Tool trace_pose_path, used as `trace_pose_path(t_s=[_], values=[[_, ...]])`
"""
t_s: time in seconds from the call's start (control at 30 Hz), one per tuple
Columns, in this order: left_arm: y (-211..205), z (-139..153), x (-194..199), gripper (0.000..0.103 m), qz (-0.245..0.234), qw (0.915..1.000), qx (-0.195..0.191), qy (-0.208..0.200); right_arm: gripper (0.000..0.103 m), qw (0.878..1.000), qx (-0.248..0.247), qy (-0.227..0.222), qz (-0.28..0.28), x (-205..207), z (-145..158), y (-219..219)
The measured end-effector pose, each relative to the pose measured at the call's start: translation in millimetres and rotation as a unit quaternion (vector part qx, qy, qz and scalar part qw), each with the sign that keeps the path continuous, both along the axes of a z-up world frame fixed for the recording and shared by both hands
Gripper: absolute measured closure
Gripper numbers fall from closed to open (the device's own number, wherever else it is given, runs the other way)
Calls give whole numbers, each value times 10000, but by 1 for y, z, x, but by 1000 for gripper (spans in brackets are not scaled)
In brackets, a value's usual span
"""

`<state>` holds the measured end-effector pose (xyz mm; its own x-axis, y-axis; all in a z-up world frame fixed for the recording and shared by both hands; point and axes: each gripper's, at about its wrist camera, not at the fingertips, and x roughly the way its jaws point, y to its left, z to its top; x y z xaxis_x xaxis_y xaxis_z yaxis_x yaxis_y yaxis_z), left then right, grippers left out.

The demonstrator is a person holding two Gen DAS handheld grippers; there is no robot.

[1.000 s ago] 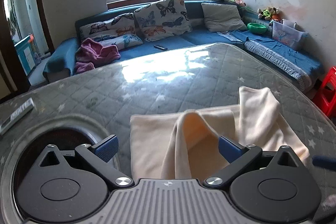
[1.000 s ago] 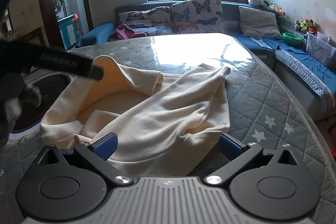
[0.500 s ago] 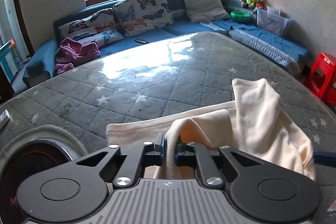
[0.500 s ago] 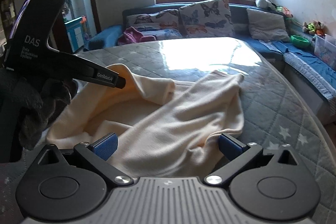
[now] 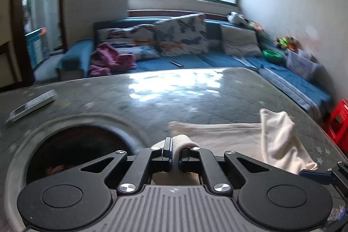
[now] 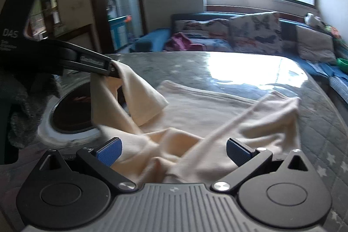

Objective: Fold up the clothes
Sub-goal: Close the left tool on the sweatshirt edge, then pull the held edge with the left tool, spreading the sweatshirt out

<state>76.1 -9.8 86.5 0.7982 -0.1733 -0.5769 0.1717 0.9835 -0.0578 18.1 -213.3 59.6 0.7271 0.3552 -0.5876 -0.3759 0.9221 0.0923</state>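
Cream garment [image 6: 195, 114] rumpled on table, one edge lifted

Garment [image 6: 195, 114] spread on counter [image 5: 195, 97], one fold raised in left tongs [image 5: 175, 156]; round opening [image 5: 78, 145] to its left; sofa [image 5: 195, 60] behind.

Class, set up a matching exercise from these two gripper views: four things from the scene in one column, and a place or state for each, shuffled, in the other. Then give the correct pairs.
Things
1. left gripper
2. right gripper
3. purple crumpled cloth
4. red plastic stool

Places or states
A. lying on the blue sofa
B. shut on a fold of the cream-coloured garment
C. standing on the floor at the right edge of the left view
D. jaws wide apart over the garment

Pairs: 1-B, 2-D, 3-A, 4-C
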Motion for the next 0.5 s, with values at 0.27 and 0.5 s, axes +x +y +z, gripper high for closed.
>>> trace_pose_path(t_s=[0.27, 0.5], values=[[59, -9, -51, 97, 818, 9965, -148, -62, 0, 9973, -162, -34, 714, -10, 0, 43], [96, -41, -83, 92, 1325, 9899, -221, 442, 0, 9888, -325, 152, 1446, -37, -10, 78]])
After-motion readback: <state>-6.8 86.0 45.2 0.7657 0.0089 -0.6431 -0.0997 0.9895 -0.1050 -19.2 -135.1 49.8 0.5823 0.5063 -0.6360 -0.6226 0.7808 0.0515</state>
